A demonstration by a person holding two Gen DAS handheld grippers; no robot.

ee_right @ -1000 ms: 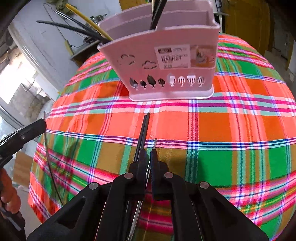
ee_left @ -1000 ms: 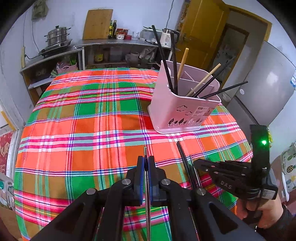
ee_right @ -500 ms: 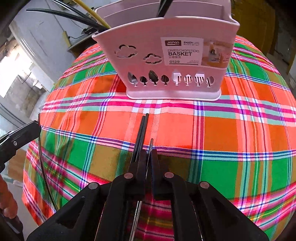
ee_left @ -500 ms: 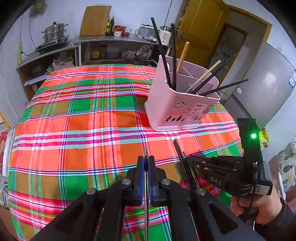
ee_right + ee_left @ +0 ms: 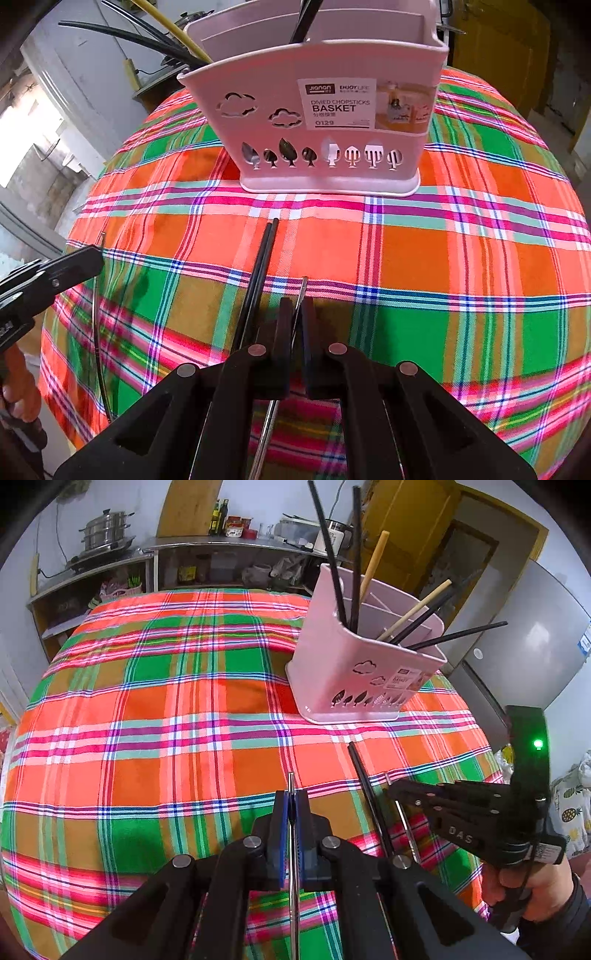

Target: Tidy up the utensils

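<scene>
A pink divided chopstick basket (image 5: 364,672) stands on the plaid tablecloth and holds several black and wooden chopsticks; it also shows in the right wrist view (image 5: 332,122). My left gripper (image 5: 291,805) is shut on a thin metal chopstick (image 5: 292,886). My right gripper (image 5: 296,314) is shut on another metal chopstick (image 5: 300,295); the gripper also shows in the left wrist view (image 5: 391,792). A pair of black chopsticks (image 5: 258,273) lies on the cloth just left of the right gripper, pointing at the basket.
The round table (image 5: 147,720) has a bright plaid cloth. A grey fridge (image 5: 528,638) stands at the right, and shelves with pots (image 5: 107,535) stand behind the table. The left gripper shows at the left edge of the right wrist view (image 5: 48,280).
Both grippers have moved forward toward the basket, which looms larger. Each still holds its metal chopstick. The black pair has not moved.
</scene>
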